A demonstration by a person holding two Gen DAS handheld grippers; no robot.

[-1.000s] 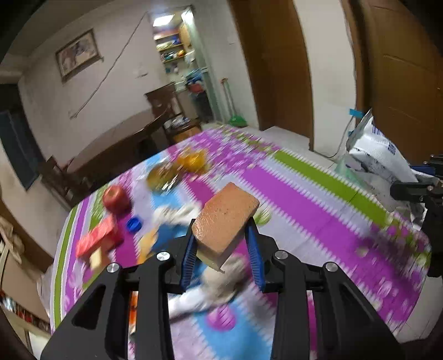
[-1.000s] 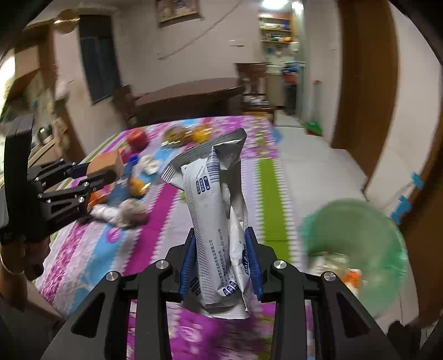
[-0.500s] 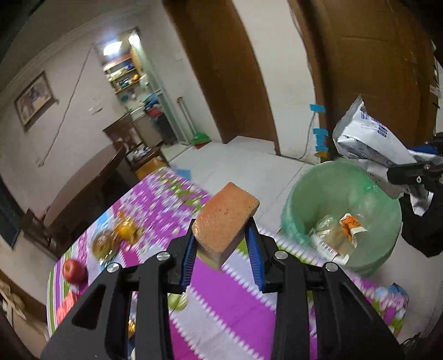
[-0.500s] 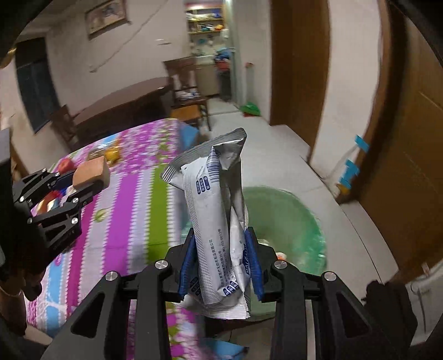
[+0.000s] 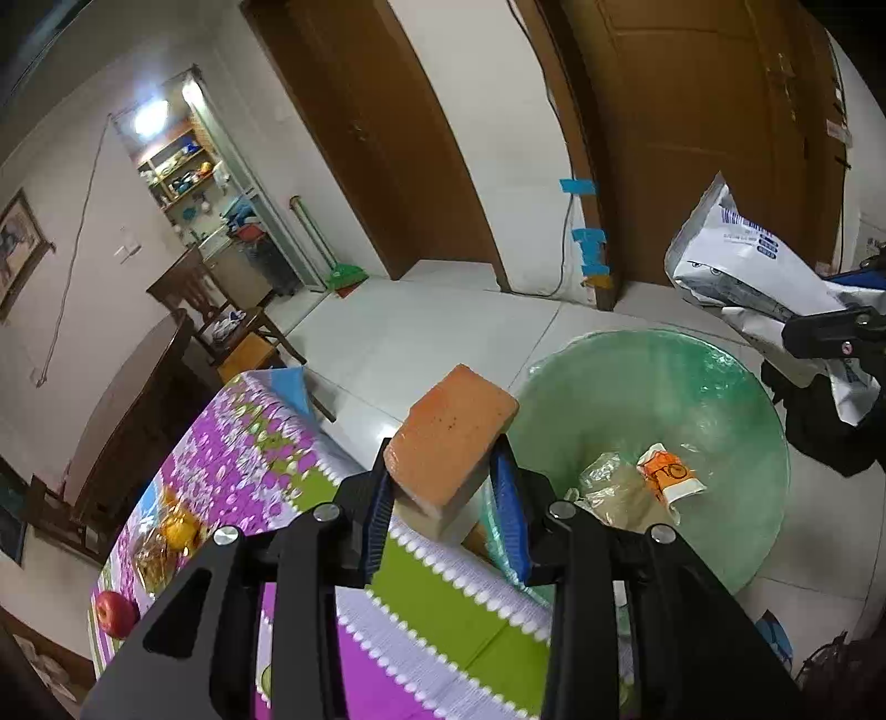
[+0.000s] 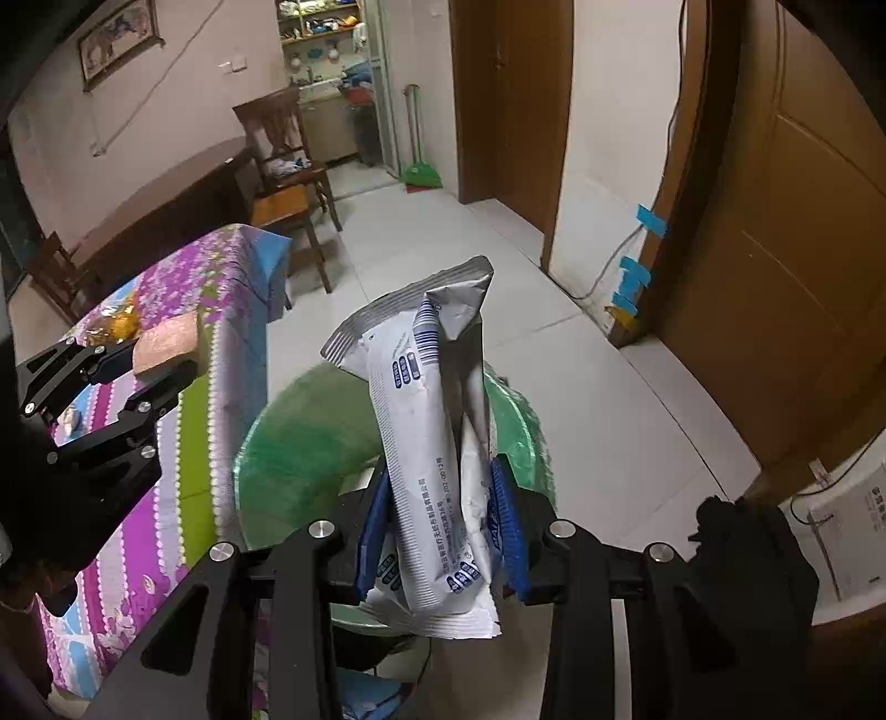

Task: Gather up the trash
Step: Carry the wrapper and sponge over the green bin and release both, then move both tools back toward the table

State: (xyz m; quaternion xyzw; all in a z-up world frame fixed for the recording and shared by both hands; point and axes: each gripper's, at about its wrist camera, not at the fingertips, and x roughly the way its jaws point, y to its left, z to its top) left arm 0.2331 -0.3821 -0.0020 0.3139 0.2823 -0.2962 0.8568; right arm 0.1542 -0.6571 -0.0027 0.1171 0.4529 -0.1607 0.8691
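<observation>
tiled floor beside worktop (image 5: 443, 626): green-lined bin (image 5: 736, 382). left hand-held gripper (image 5: 443, 487) clamps sponge (image 5: 451, 437) near bin rim; soft, light, held mid-body. right hand-held gripper (image 6: 440, 520) pinches wrapper (image 6: 429, 421) above bin; crinkly, slippery, gripped low.

The sponge (image 5: 451, 437) hides its lower end between the blue pads (image 5: 506, 515) of the left gripper (image 5: 443, 512); the near rim of the green-lined bin (image 5: 637, 382) sits behind that gripper's frame. From the right wrist, the white wrapper (image 6: 437, 459) and the right gripper (image 6: 443, 531) cover most of the bin's inside, and its liner is smeared with blur. The print on the wrapper is too small to read; the shelf items (image 6: 318, 25) in the far room cannot be made out.
</observation>
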